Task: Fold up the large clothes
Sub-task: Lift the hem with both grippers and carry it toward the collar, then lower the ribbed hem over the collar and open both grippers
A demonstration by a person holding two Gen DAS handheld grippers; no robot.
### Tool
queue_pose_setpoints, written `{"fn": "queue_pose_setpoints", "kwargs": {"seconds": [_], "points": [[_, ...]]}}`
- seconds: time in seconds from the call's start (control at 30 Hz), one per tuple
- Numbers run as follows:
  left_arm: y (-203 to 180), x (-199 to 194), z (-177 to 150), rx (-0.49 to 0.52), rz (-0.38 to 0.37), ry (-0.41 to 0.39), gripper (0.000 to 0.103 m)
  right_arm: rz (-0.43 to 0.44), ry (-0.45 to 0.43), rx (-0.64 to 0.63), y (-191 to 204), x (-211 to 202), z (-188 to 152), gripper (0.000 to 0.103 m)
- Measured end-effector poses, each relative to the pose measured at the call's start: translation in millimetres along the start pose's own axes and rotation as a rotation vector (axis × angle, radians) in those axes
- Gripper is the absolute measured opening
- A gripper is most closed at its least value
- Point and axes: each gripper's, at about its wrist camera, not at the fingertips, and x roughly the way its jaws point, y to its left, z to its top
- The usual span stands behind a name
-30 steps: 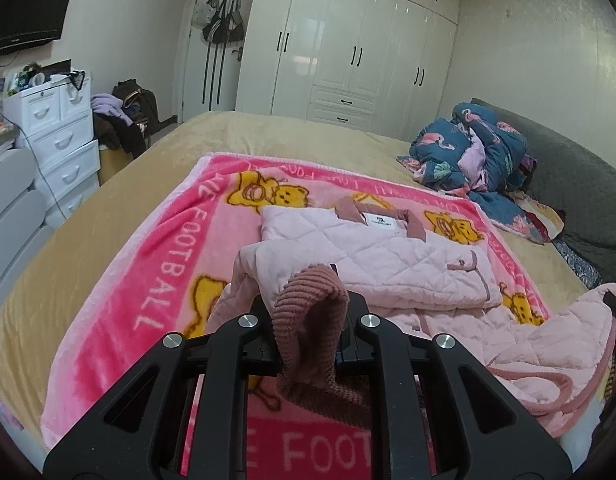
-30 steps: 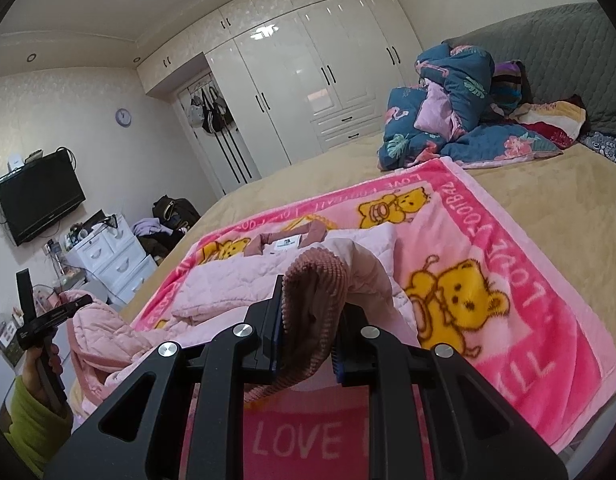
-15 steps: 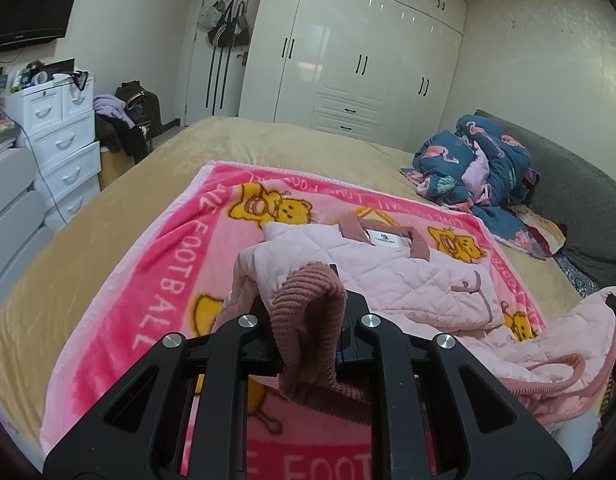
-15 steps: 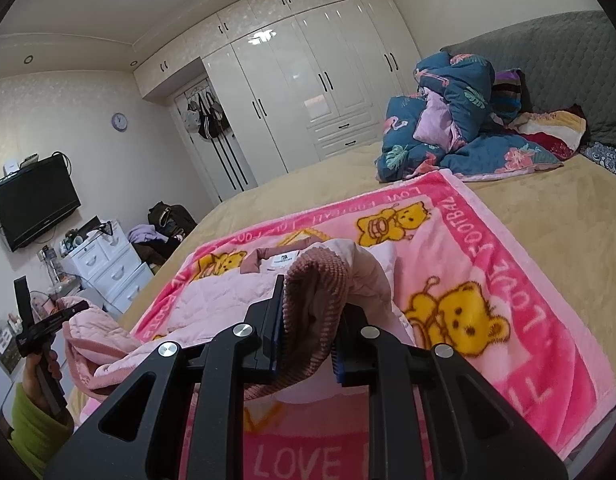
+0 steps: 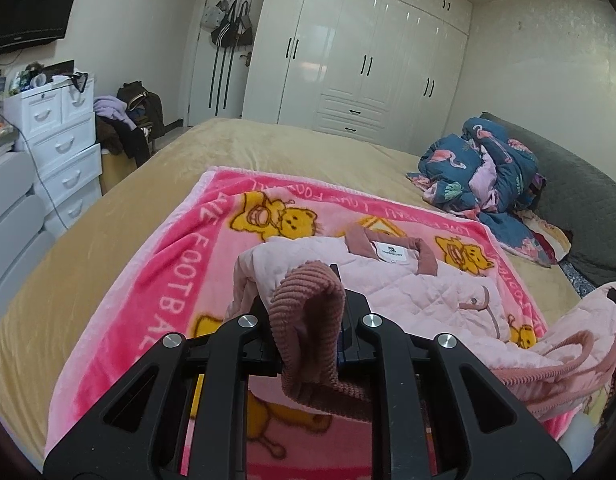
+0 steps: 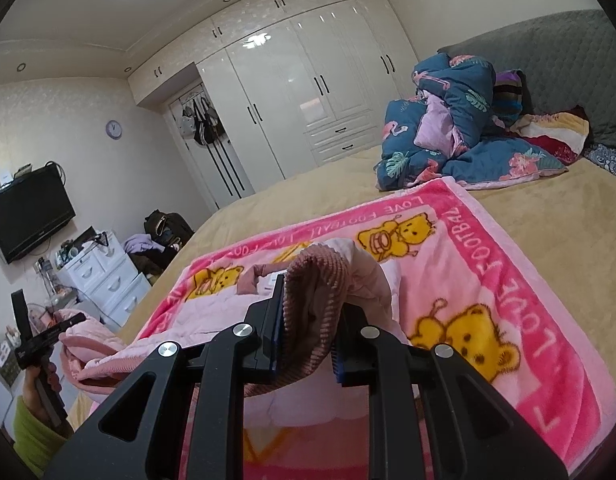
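A pale pink quilted jacket (image 5: 411,284) with dusty-rose ribbed trim lies on a pink cartoon-bear blanket (image 5: 156,300) on the bed, collar and white label away from me. My left gripper (image 5: 306,304) is shut on a ribbed hem corner (image 5: 308,308) and holds it lifted. My right gripper (image 6: 308,312) is shut on the other ribbed hem corner (image 6: 313,280), also lifted above the blanket (image 6: 507,280). The jacket (image 6: 212,308) sags between them. The left gripper also shows in the right wrist view (image 6: 48,336), held in a hand with a green sleeve.
A tan bedspread (image 5: 108,216) covers the bed. A heap of blue flamingo bedding (image 5: 479,168) lies by the grey headboard (image 5: 579,200). White drawers (image 5: 60,140) stand left of the bed, a white wardrobe (image 5: 367,60) beyond it, a TV (image 5: 24,4) on the wall.
Both grippers have risen and moved forward toward the collar, carrying the lifted hem over the jacket body. Their grip is unchanged.
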Motion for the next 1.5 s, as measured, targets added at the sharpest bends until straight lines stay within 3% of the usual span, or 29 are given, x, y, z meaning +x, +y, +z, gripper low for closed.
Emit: {"fn": "queue_pose_setpoints", "kwargs": {"seconds": [0.83, 0.97, 1.03, 1.1, 1.13, 1.27, 1.5], "points": [[-3.1, 94.1, 33.2, 0.065, 0.087, 0.057, 0.012, -0.086, 0.081, 0.056, -24.3, 110.3, 39.8, 0.018], [-2.4, 116.9, 33.8, 0.068, 0.114, 0.088, 0.012, -0.054, 0.118, 0.113, -37.6, 133.1, 42.9, 0.026], [-3.1, 128.8, 33.2, 0.077, 0.129, 0.106, 0.012, 0.007, 0.132, 0.184, -48.5, 142.5, 44.3, 0.040], [-4.7, 136.6, 32.8, 0.082, 0.136, 0.117, 0.012, 0.027, 0.116, 0.234, -55.3, 145.3, 46.0, 0.070], [-6.0, 139.7, 32.5, 0.083, 0.139, 0.120, 0.012, 0.029, 0.098, 0.249, -58.9, 145.2, 47.1, 0.074], [-7.2, 153.0, 33.1, 0.087, 0.141, 0.139, 0.015, -0.003, 0.094, 0.248, -69.9, 151.5, 46.1, 0.075], [-17.9, 168.9, 31.4, 0.102, 0.125, 0.162, 0.032, -0.080, 0.266, 0.238, -89.5, 190.3, 2.1, 0.078]]}}
